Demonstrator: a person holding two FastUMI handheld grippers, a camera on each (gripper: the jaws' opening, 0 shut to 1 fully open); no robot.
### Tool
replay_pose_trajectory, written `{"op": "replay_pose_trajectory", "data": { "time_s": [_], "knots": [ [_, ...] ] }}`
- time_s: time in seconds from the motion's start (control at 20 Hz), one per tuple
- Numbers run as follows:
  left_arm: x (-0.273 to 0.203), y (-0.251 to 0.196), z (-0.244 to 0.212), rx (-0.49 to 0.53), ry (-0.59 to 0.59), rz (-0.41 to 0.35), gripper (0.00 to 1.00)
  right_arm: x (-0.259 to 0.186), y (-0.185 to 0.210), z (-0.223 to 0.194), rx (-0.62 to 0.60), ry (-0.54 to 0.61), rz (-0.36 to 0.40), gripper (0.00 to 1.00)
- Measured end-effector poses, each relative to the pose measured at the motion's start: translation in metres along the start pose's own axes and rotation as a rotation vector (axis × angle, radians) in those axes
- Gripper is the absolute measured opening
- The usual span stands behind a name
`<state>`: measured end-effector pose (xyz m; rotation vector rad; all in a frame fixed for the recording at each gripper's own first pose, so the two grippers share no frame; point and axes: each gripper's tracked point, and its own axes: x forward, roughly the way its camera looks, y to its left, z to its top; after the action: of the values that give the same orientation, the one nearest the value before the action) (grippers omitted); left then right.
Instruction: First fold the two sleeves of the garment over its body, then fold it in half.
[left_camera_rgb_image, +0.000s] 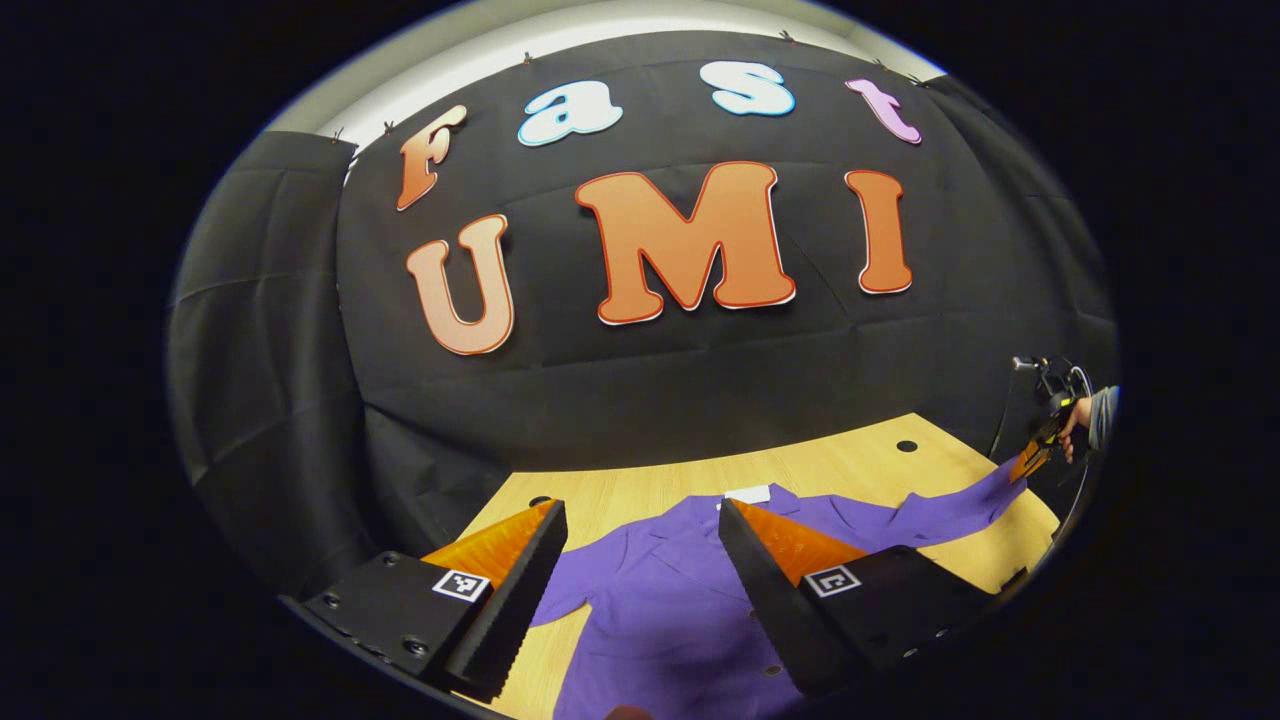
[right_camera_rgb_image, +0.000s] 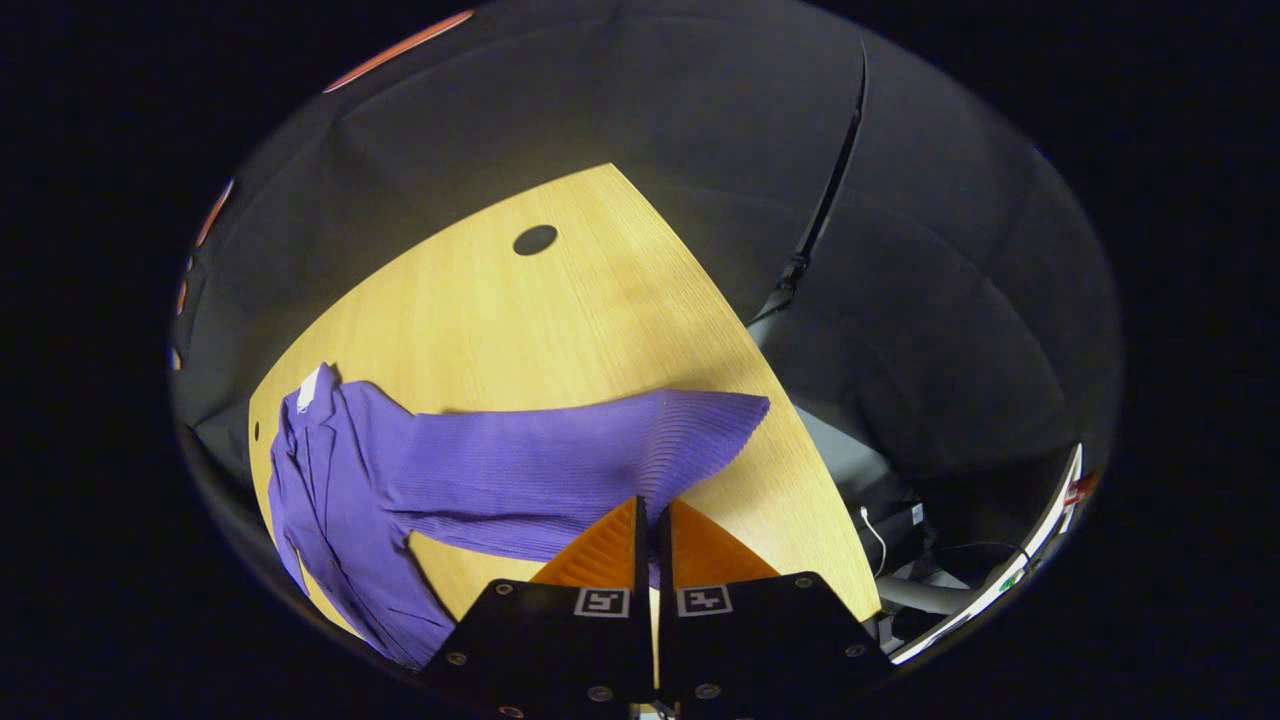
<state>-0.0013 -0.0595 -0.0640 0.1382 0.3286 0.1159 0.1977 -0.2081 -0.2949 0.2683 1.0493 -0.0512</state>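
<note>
Spread wide apart at the bottom of the left gripper view, the left gripper (left_camera_rgb_image: 640, 540) hovers with its two fingers empty above the purple ribbed-knit button-front garment (left_camera_rgb_image: 660, 610), whose body lies flat on the pale wooden counter (left_camera_rgb_image: 640, 485) between and beyond those fingers. Just past the fingertips sits the garment's collar with a small white tag (left_camera_rgb_image: 748, 494) at the neck. Off to the right of the fingers, one long purple sleeve (left_camera_rgb_image: 950, 505) stretches across the counter to its far corner, where the right gripper (left_camera_rgb_image: 1030, 462) meets the cuff, held by a hand (left_camera_rgb_image: 1078, 418) in a grey sleeve. In the right gripper view, the right gripper (right_camera_rgb_image: 652, 512) has its fingers drawn together with only a thin slit between them, pinched on the lower edge of the sleeve (right_camera_rgb_image: 560, 460) near its cuff. Ahead of and to the left of these fingers the sleeve runs back to the garment's body (right_camera_rgb_image: 320, 500), bunched at the counter's left edge. Beyond the fingertips a small dark round hole (right_camera_rgb_image: 535, 239) marks the bare counter (right_camera_rgb_image: 560, 320).
</note>
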Motion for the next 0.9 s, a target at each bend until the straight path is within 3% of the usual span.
{"op": "replay_pose_trajectory", "data": {
  "time_s": [0.45,0.65,0.8,0.9],
  "knots": [
    [0.022,0.071,-0.023,-0.048,0.003,-0.016,0.98,-0.078,0.115,0.020,-0.060,-0.106,0.073,0.02],
    [0.027,0.104,-0.038,-0.066,0.017,0.000,0.98,-0.108,0.182,0.023,-0.132,-0.150,0.130,0.03],
    [0.031,0.127,-0.049,-0.083,0.035,0.017,0.98,-0.121,0.242,0.019,-0.203,-0.179,0.228,0.02],
    [0.032,0.145,-0.058,-0.087,0.051,0.035,0.98,-0.129,0.274,0.013,-0.260,-0.186,0.240,0.03]
  ]
}}
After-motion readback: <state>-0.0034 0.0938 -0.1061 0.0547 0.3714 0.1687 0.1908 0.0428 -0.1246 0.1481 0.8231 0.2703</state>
